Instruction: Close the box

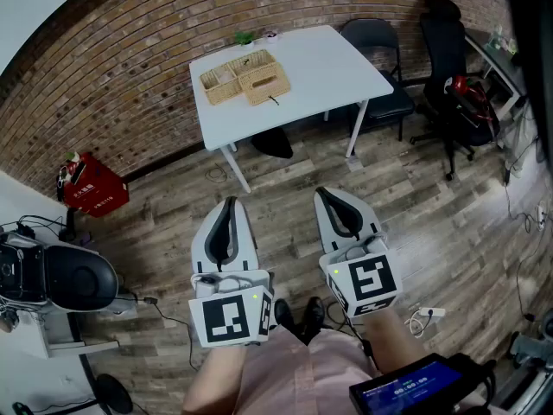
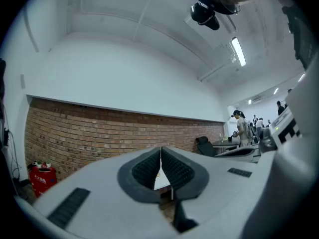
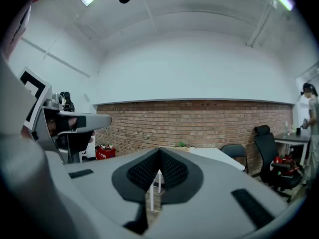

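A wicker box (image 1: 245,77) with its lid swung open lies on the white table (image 1: 320,63) by the brick wall, seen in the head view. Both grippers are held low over the wooden floor, well short of the table. My left gripper (image 1: 230,207) is shut with nothing between its jaws, and my right gripper (image 1: 327,195) is shut and empty too. In the left gripper view the left gripper (image 2: 161,151) points at the brick wall, with a sliver of table behind its fingers. In the right gripper view the right gripper (image 3: 159,151) points at the table (image 3: 214,154).
A red box (image 1: 93,188) stands on the floor at left. Black chairs (image 1: 380,54) and an office chair (image 1: 454,85) stand right of the table. A small green plant (image 1: 244,36) is at the table's far edge. Equipment on a stand (image 1: 60,279) is at my left.
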`<state>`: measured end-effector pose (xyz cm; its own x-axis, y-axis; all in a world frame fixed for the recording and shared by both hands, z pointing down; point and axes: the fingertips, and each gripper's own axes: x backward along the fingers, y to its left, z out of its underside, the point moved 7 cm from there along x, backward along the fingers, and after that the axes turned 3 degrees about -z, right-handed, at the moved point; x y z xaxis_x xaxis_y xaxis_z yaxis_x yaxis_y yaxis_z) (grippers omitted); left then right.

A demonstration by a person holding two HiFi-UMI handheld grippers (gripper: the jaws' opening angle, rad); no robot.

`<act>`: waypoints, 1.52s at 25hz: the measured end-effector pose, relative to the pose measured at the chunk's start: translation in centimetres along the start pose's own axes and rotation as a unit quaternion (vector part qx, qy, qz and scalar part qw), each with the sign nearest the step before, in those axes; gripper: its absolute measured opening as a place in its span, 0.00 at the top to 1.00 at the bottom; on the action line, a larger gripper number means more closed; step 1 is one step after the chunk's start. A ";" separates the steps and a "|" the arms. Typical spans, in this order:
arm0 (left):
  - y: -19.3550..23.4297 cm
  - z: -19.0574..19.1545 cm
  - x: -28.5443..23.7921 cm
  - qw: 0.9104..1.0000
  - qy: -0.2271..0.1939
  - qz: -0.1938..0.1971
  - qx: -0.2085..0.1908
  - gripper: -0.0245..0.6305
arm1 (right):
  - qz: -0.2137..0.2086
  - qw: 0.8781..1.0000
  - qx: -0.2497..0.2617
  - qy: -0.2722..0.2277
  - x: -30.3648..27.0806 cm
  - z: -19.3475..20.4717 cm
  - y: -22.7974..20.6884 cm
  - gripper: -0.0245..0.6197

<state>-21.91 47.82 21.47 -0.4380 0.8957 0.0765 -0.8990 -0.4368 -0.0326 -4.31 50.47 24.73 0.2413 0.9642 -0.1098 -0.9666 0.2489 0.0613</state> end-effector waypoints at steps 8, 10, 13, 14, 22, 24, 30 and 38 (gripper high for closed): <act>-1.8 0.4 0.3 1.000 0.008 -0.004 -0.002 0.94 | -0.011 1.000 0.002 0.000 1.0 0.6 -1.3 0.96; -2.5 0.4 0.2 1.000 0.010 -0.006 -0.002 0.94 | -0.013 1.000 0.003 0.001 1.3 0.7 -1.9 0.96; -3.2 0.5 0.1 1.000 0.013 -0.010 -0.004 0.94 | -0.014 1.000 0.005 -0.007 1.7 0.7 -2.8 0.96; -3.3 0.5 0.0 1.000 0.013 -0.014 -0.005 0.94 | -0.017 1.000 0.002 -0.013 1.7 0.7 -3.2 0.96; -3.1 1.3 -2.5 1.000 0.003 -0.011 0.003 0.76 | -0.021 1.000 0.001 -0.011 -0.6 1.4 -5.8 0.62; -2.5 2.0 -3.8 1.000 0.007 -0.011 0.004 0.74 | -0.017 1.000 0.003 -0.006 -1.8 1.8 -6.4 0.63; 0.4 4.8 -10.0 1.000 0.021 -0.010 0.020 0.74 | -0.014 1.000 0.009 0.017 -8.4 2.9 -8.3 0.65; 6.2 6.3 -20.1 0.999 0.029 -0.005 0.027 0.74 | -0.013 0.999 0.013 0.037 -19.3 2.5 -10.5 0.69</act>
<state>-18.62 26.60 26.03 -0.4298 0.9027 0.0183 -0.9025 -0.4302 0.0228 1.41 29.42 28.66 0.2577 0.9484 -0.1846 -0.9574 0.2765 0.0838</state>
